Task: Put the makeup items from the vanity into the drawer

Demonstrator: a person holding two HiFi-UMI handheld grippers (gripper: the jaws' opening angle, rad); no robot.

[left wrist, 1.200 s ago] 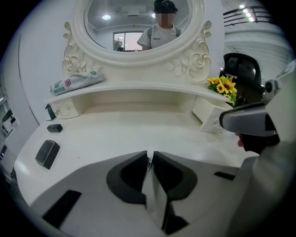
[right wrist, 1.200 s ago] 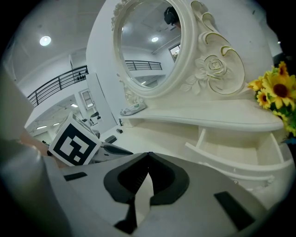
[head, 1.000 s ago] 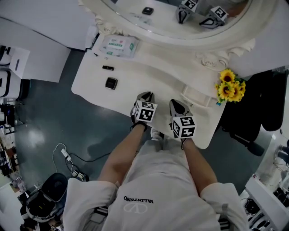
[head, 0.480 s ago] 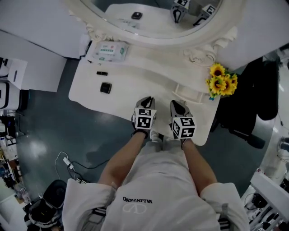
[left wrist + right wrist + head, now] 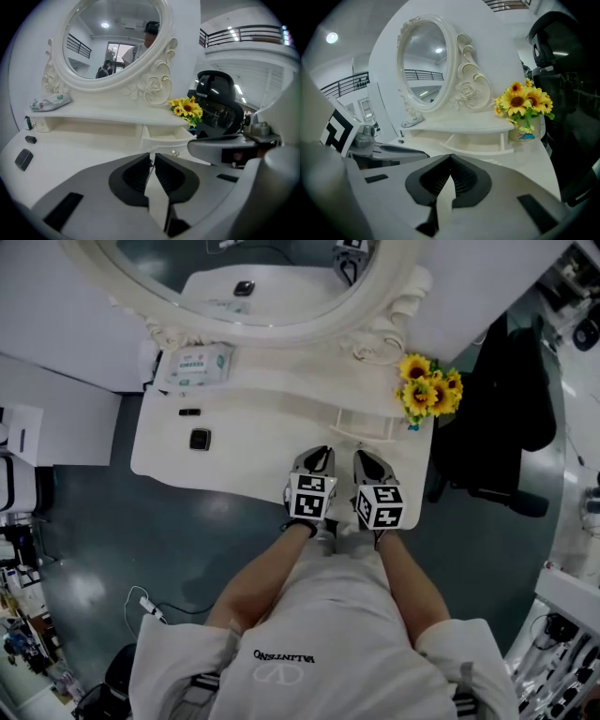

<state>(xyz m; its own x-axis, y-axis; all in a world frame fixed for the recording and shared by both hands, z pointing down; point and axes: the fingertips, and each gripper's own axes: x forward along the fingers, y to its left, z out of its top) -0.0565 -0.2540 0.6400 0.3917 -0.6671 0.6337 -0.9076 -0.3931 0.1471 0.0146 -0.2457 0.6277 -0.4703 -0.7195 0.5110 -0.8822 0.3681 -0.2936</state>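
Note:
On the left of the white vanity top lie a black square compact and a small black stick; in the left gripper view the compact and the stick show at far left. A small drawer stands pulled out under the shelf, seen as the drawer ahead of the left gripper. My left gripper and right gripper hover side by side over the vanity's front edge, right of the makeup. Both are shut with nothing between the jaws.
A wipes pack lies on the upper shelf at left. A pot of sunflowers stands at the right end. An oval mirror rises behind. A black chair stands to the right, and cables lie on the floor.
The head view has swung, so the vanity sits lower and more to the left in frame. Both grippers stay shut, side by side at the front edge.

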